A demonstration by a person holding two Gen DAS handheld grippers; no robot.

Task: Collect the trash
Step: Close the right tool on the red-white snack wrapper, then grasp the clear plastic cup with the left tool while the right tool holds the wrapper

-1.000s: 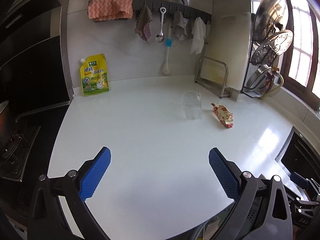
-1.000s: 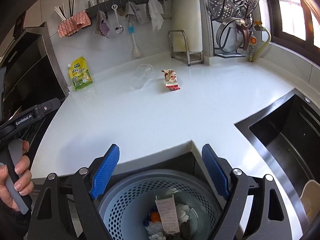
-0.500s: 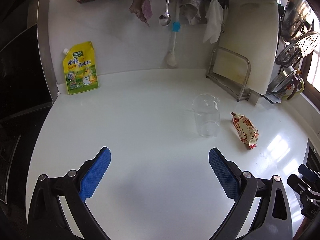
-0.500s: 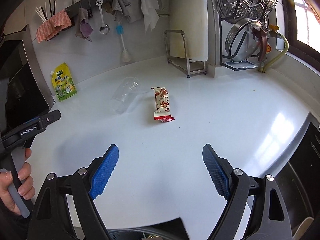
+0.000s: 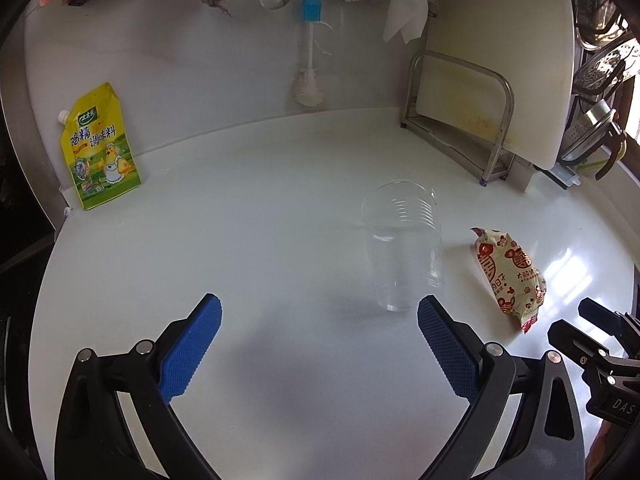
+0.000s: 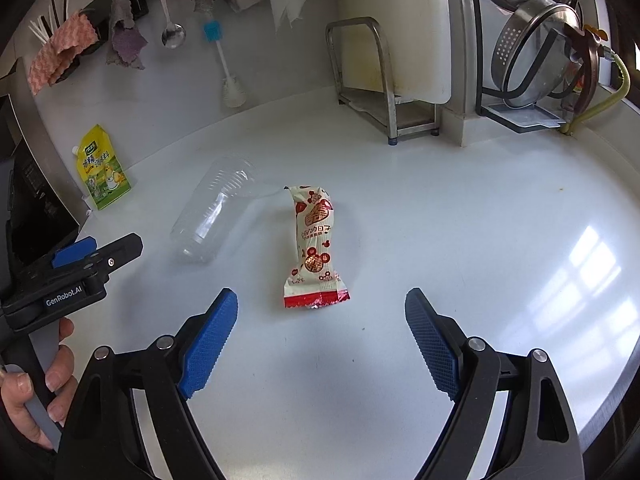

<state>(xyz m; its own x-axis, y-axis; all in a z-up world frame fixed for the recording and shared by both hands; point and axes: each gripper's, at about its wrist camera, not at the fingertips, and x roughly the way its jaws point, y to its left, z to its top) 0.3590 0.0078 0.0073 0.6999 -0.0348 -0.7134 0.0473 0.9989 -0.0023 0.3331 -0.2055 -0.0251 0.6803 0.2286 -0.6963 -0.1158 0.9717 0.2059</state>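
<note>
A clear plastic cup lies on its side on the white counter, its base just ahead of my right-hand blue pad. My left gripper is open and holds nothing. Right of the cup lies a cream and red snack wrapper. In the right wrist view the snack wrapper lies straight ahead, its red end just beyond my open right gripper. The plastic cup rests left of it. The left gripper's body shows at the left, held by a hand.
A yellow seasoning pouch leans on the back wall at the left. A metal rack with a white cutting board stands at the back right. Strainers hang beside it. Cloths, a spoon and a brush hang above the counter.
Both grippers have moved forward over the counter toward the cup and wrapper, which now look much larger. The trash basket below the right gripper has dropped out of view.
</note>
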